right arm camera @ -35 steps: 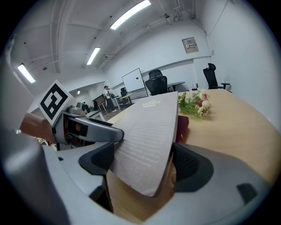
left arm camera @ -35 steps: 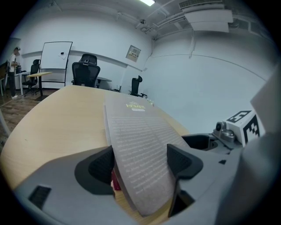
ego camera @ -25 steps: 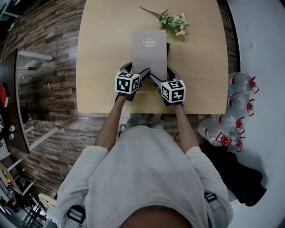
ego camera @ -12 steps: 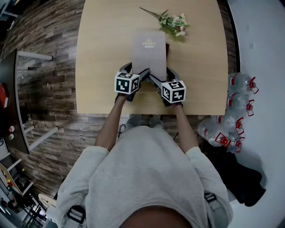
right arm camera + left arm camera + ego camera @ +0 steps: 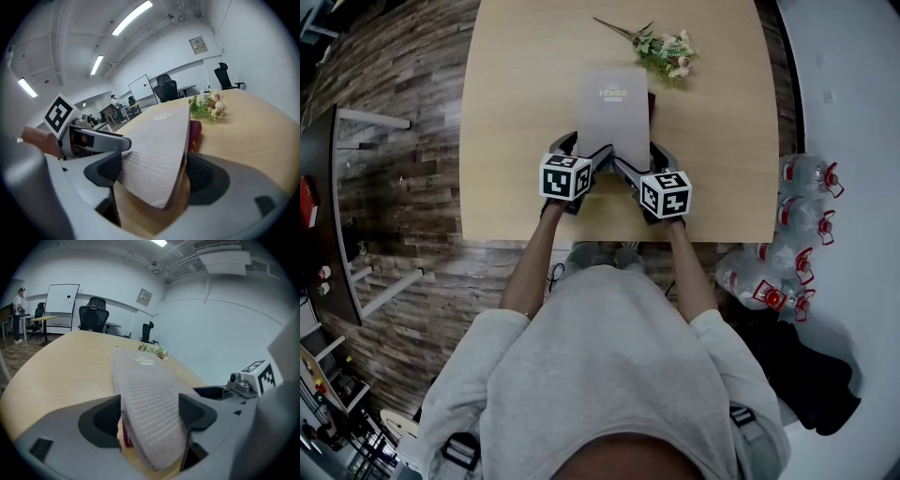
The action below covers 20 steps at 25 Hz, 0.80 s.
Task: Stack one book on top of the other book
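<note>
Grey book point(image 5: 614, 108) looks stiff and light. Left gripper point(image 5: 581, 150) and right gripper point(image 5: 642, 155) both squeeze its near end.

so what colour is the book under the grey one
Dark red; the lower book, under the grey book, shows best in right gripper view.

1. Grey rectangular cloth-covered book point(image 5: 614, 108): pale lettering.
2. Maroon book point(image 5: 196, 135): plain.
3. Light tan wooden table point(image 5: 516, 112): faint grain.
4. Green-leaved flower sprig point(image 5: 667, 49): cream-pink blooms.
5. Plank floor point(image 5: 403, 84): streaked browns.
6. Clear plastic bottles point(image 5: 806, 173): red caps.
</note>
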Each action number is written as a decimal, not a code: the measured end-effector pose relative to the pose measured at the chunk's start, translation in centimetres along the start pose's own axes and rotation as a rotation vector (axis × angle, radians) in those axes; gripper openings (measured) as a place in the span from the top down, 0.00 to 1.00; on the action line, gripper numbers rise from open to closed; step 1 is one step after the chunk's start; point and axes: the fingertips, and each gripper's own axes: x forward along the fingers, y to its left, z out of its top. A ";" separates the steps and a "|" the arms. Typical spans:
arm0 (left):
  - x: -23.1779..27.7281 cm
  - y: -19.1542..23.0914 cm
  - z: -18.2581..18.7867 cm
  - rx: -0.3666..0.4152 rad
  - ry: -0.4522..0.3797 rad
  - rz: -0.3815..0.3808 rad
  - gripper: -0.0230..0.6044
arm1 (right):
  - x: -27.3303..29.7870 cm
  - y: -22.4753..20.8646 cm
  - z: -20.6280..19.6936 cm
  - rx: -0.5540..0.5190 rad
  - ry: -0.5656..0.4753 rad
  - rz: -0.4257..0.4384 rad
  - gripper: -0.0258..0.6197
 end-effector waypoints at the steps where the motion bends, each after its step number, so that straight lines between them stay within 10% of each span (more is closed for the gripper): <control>1: -0.2 0.2 0.2 -0.001 -0.008 0.006 0.35 | -0.1 -0.1 0.1 0.003 -0.006 -0.003 0.30; 20: -4.9 -0.2 0.7 0.110 -0.074 0.072 0.36 | -5.4 -1.0 3.2 -0.120 -0.115 -0.113 0.42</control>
